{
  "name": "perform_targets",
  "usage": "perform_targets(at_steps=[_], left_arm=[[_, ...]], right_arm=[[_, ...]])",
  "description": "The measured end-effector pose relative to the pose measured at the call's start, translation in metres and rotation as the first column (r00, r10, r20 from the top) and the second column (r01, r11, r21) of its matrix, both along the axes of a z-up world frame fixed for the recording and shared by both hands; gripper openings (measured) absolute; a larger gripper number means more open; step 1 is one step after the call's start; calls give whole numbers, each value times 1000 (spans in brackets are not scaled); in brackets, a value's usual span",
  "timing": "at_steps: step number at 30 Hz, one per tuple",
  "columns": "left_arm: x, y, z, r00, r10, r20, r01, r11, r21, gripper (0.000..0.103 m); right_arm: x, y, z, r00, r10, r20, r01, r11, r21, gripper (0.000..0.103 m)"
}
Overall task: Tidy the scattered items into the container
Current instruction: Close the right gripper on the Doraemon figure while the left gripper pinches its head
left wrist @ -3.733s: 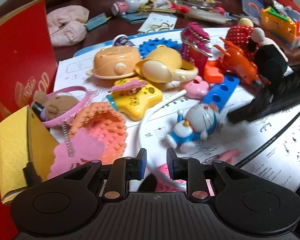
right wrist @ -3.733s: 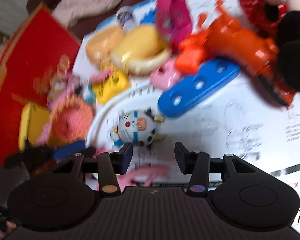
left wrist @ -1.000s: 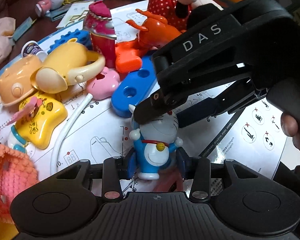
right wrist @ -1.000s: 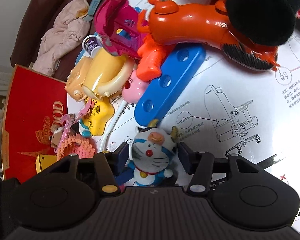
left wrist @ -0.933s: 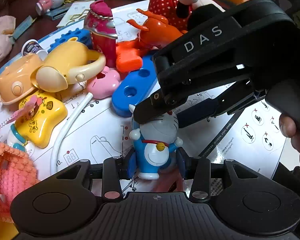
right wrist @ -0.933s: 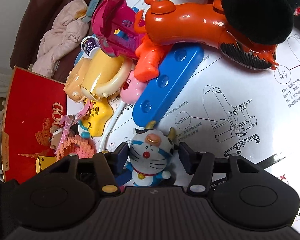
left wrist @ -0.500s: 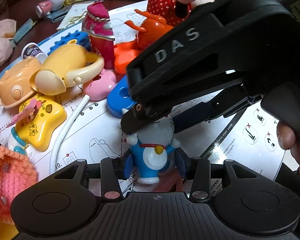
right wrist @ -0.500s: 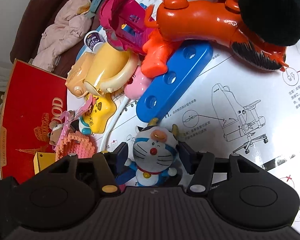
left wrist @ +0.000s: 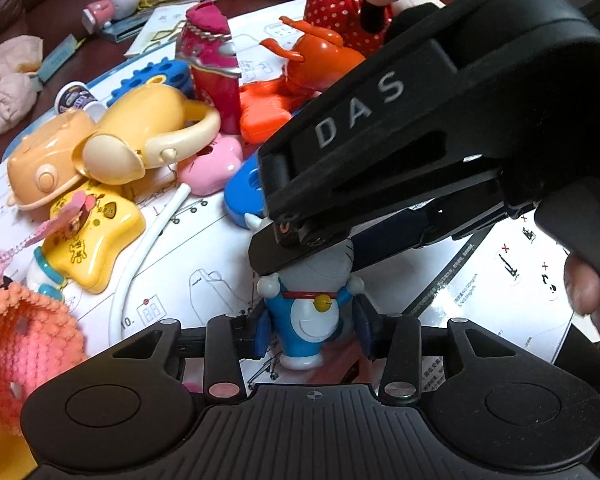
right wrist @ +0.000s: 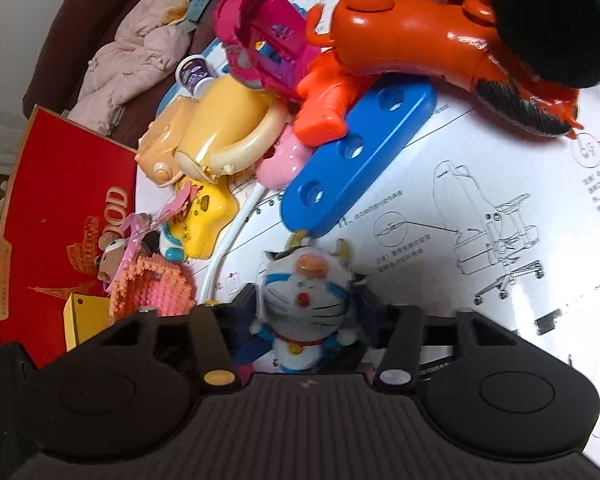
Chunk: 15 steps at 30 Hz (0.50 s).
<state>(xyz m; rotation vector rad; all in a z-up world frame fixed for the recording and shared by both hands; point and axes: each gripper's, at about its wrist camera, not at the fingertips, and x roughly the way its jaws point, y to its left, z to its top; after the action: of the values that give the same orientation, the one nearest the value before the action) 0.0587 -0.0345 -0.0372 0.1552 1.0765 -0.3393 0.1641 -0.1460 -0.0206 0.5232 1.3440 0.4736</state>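
A blue-and-white cat figure stands on a printed sheet. My left gripper has its jaws closing, with the pads against the figure's sides at arm height. My right gripper reaches in from the upper right and hides the figure's face. In the right wrist view the figure's head sits tilted between the closing jaws of my right gripper, and both pads touch it. A red box with gold print, holding a yellow inner box, lies at the left.
Just beyond the figure lie a blue bar with holes, an orange plastic toy, a pink toy and a yellow star toy. An orange knitted piece sits near left. A person's thumb grips the right handle.
The right gripper has slid left and lower over the figure's head and its jaws have narrowed onto it. The figure's head now leans to one side. The left gripper has stayed put.
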Motion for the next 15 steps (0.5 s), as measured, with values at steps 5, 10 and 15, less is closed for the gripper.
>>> perform_targets(at_steps=[5, 10, 15], left_arm=[[-3, 3, 4, 1000, 13, 6, -12, 1000, -18, 42], [-3, 15, 6, 998, 50, -28, -53, 992, -111, 41], [-5, 12, 3, 998, 52, -34, -55, 994, -91, 41]], right_arm=[[-5, 2, 5, 1000, 12, 24, -12, 1000, -9, 56], [-3, -6, 2, 999, -22, -25, 23, 999, 39, 56], [-5, -4, 2, 1000, -23, -14, 24, 999, 23, 58]])
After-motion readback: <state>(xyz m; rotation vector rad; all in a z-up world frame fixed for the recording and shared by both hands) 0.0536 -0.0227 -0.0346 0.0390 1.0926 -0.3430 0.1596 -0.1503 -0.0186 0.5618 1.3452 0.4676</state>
